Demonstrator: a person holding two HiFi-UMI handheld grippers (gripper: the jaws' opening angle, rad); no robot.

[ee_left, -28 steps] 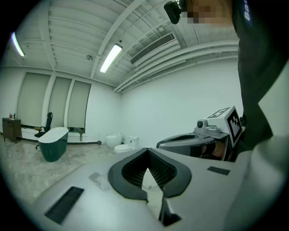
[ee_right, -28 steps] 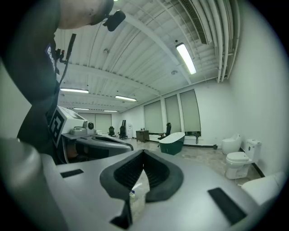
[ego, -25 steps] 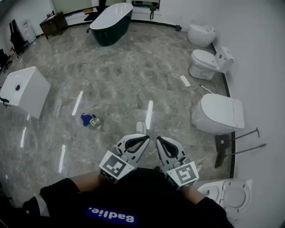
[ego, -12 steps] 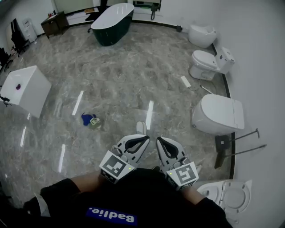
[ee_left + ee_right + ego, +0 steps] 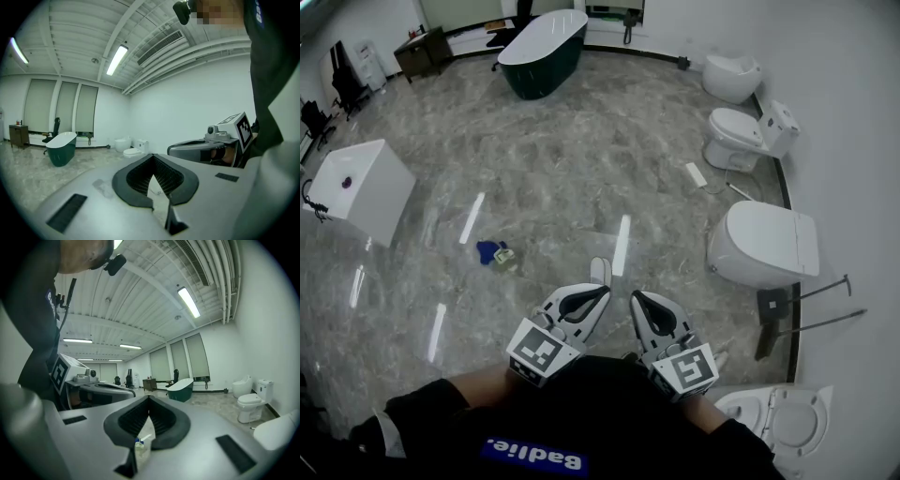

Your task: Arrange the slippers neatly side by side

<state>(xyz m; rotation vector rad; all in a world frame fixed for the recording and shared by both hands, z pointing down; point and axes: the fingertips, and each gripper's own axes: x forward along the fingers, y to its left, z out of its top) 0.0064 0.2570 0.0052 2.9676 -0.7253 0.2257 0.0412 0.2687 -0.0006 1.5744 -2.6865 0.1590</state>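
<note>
Grey marble floor is stretching from the green bathtub, toilets standing right of it. Slippers are lying well nearer than the bathtub, too small to distinguish. Left gripper and right gripper are hanging pressed together, empty.

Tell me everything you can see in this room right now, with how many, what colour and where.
bathtub: one, dark green outside, white inside, far end of the floor
toilets: four, white, along the right wall
box: one, white, left side of the floor
desk: one, dark, far left corner
small floor items: two, one blue and one pale, together mid-floor; too small to identify
white object: one, on the floor just ahead of the grippers
left gripper: one, grey and white, shut, empty
right gripper: one, grey and white, shut, empty
</note>
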